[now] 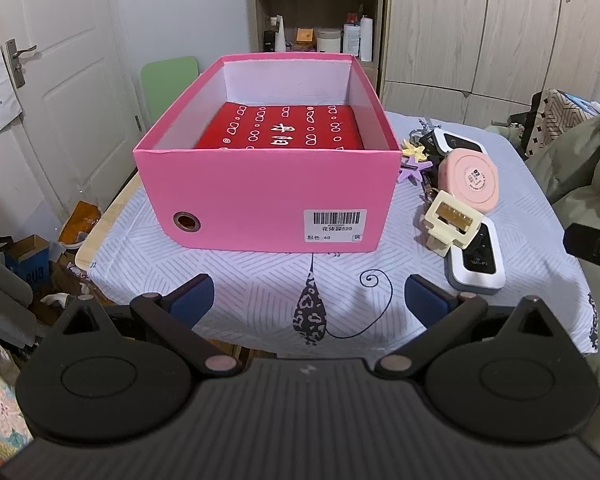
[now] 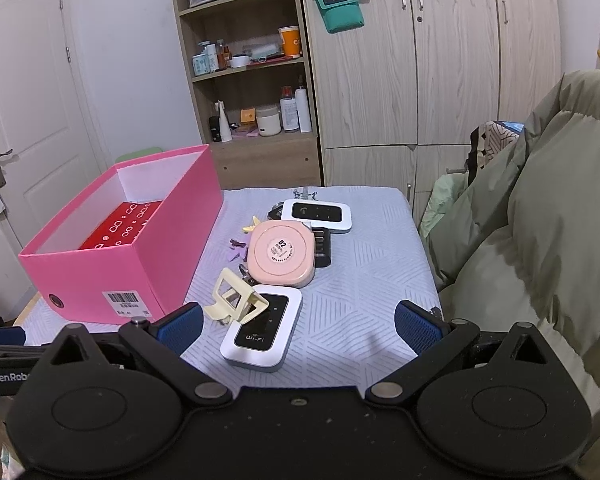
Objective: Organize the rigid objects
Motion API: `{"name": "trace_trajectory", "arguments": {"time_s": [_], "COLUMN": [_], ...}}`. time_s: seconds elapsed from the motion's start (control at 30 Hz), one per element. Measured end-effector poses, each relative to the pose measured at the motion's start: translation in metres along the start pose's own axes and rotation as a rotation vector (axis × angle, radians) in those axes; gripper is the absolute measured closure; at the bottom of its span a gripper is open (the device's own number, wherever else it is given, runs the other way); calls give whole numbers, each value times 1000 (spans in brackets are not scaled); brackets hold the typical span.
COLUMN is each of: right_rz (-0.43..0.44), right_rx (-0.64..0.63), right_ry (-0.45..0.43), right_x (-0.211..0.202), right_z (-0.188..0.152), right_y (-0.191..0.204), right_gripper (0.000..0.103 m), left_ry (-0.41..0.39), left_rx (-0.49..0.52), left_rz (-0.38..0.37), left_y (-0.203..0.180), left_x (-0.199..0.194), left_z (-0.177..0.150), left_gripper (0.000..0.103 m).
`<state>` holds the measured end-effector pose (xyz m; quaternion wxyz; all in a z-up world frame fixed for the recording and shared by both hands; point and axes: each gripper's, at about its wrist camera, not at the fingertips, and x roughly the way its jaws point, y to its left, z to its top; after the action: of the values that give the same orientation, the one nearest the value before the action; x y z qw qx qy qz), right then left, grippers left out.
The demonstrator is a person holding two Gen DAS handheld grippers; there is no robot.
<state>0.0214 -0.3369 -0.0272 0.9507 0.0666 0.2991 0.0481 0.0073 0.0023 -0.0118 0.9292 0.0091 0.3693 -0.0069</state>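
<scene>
A pink box [image 1: 268,196] [image 2: 140,256] stands open on the table with a red packet [image 1: 280,126] [image 2: 120,226] inside. Right of it lies a pile: a pink round case [image 1: 470,180] [image 2: 282,252], a cream clip [image 1: 452,222] [image 2: 236,298], a near white WiFi router [image 1: 476,264] [image 2: 262,330], a far white router [image 2: 316,214], star-shaped clips [image 1: 414,164] and keys. My left gripper [image 1: 308,300] is open and empty, just before the box. My right gripper [image 2: 298,324] is open and empty, above the near router.
A grey patterned cloth [image 1: 260,292] [image 2: 360,280] covers the table. A green padded jacket [image 2: 540,208] hangs at the right edge. A shelf unit [image 2: 252,80] and wardrobes [image 2: 440,80] stand behind. A door [image 1: 52,80] and floor clutter are at the left.
</scene>
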Motion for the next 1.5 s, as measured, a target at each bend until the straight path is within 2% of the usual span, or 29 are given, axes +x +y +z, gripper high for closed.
{"name": "trace_trajectory", "arguments": {"time_s": [0.6, 0.77, 0.87, 0.93, 1.0, 1.03, 1.17, 1.37, 1.43, 1.5], "right_rz": [4, 2, 30, 60, 90, 96, 95, 154, 187, 208], "right_rx": [-16, -21, -30, -39, -61, -73, -104, -184, -215, -248], "right_ry": [29, 26, -43, -129, -206, -214, -194, -122, -91, -62], "right_x": [7, 8, -1, -8, -13, -14, -15, -10, -4, 3], "right_z": [-2, -1, -2, -4, -6, -4, 8, 18, 19, 20], "right_y": [6, 8, 8, 7, 5, 4, 3, 10, 15, 20], "right_gripper": [0, 0, 0, 0, 0, 0, 0, 0, 0, 0], "left_ry": [10, 8, 17, 30, 34, 36, 85, 155, 157, 142], "left_rx": [6, 43, 105, 159, 215, 240, 313, 319, 319, 333], "left_rz": [-14, -42, -73, -97, -90, -83, -110, -236, -245, -224], "left_y": [4, 6, 10, 14, 18, 19, 31, 60, 68, 74], "left_x": [3, -1, -6, -10, -14, -15, -18, -20, -20, -19], "left_z": [0, 4, 10, 17, 25, 28, 47, 80, 91, 101], "left_gripper": [0, 0, 0, 1, 1, 1, 2, 3, 3, 3]}}
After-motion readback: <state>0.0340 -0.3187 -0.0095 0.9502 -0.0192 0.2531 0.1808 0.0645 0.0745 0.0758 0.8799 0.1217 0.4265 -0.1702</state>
